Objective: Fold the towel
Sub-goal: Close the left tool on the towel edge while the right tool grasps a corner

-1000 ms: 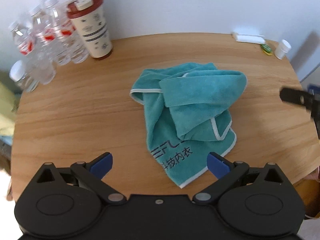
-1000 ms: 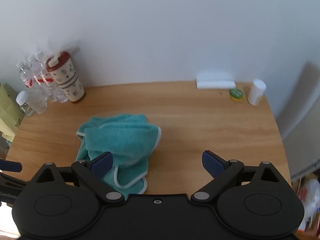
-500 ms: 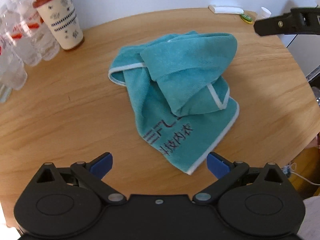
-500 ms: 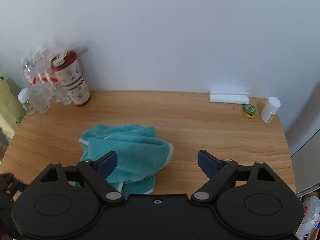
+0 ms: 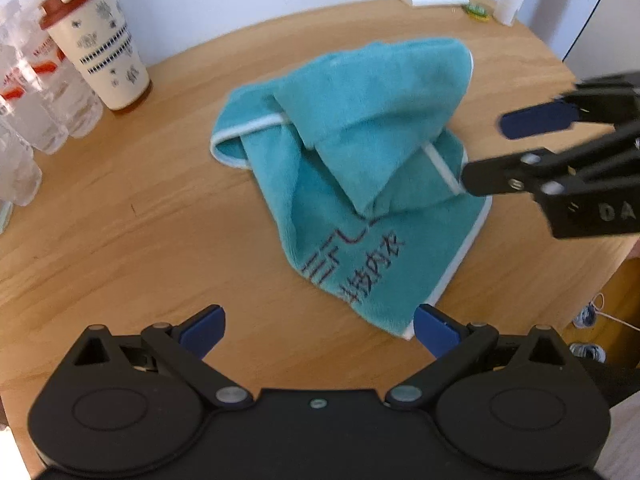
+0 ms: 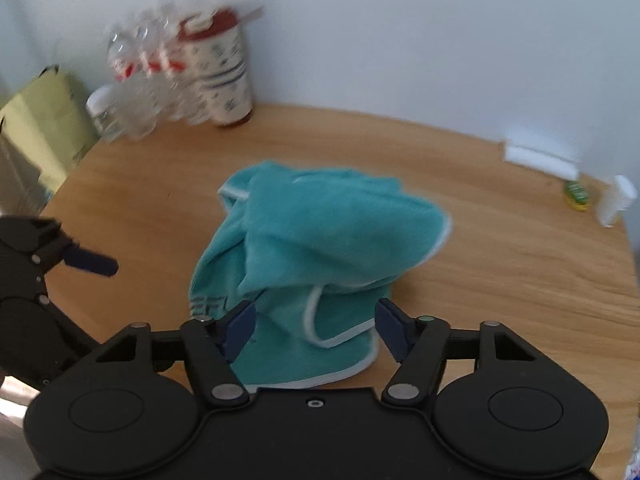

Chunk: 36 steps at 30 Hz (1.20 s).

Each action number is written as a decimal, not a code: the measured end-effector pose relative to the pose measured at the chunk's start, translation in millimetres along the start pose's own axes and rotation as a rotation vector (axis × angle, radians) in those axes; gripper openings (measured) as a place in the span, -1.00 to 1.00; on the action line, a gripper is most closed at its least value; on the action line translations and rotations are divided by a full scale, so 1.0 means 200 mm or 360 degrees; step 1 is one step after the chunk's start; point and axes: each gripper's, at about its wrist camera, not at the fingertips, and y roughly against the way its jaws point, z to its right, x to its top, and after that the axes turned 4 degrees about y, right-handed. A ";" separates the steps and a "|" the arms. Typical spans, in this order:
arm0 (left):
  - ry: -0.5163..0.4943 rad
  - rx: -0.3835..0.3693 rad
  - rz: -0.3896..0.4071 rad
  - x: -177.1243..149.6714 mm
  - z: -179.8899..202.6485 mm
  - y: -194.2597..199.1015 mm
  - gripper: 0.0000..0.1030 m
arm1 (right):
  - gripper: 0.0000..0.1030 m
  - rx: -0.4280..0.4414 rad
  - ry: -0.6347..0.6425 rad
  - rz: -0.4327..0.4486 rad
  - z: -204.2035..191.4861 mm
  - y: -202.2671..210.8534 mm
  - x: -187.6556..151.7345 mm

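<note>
Teal towel (image 5: 352, 168) lay crumpled mid-desk (image 5: 120, 216); soft, light, limp. Left tongs (image 5: 318, 326) and right tongs (image 6: 316, 326) apart, empty. Best hold: white-piped corner.

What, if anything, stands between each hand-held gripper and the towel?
Nothing visible does. The teal towel lies crumpled on bare wood, directly before the open left hand-held gripper and the open right hand-held gripper. The cup and bottles stand off to the side.
</note>
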 end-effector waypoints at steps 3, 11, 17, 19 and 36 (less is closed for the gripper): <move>0.0046 -0.0009 -0.0025 -0.03 0.01 -0.05 0.99 | 0.13 0.0076 0.0017 -0.0021 -0.01 -0.06 0.02; 0.0251 0.0013 -0.0013 -0.09 0.05 -0.16 0.94 | 0.00 0.0181 0.0102 -0.0250 0.07 -0.28 0.05; 0.0372 0.0028 -0.0024 -0.14 0.10 -0.21 0.80 | -0.35 0.0330 0.0120 -0.0310 0.13 -0.34 0.05; 0.0407 -0.0002 0.0002 -0.14 0.10 -0.20 0.70 | -0.35 0.0381 0.0093 -0.0327 0.16 -0.36 0.06; 0.0595 -0.0052 0.0186 -0.11 0.11 -0.17 -0.43 | -0.86 0.0538 0.0060 -0.0316 0.27 -0.41 0.08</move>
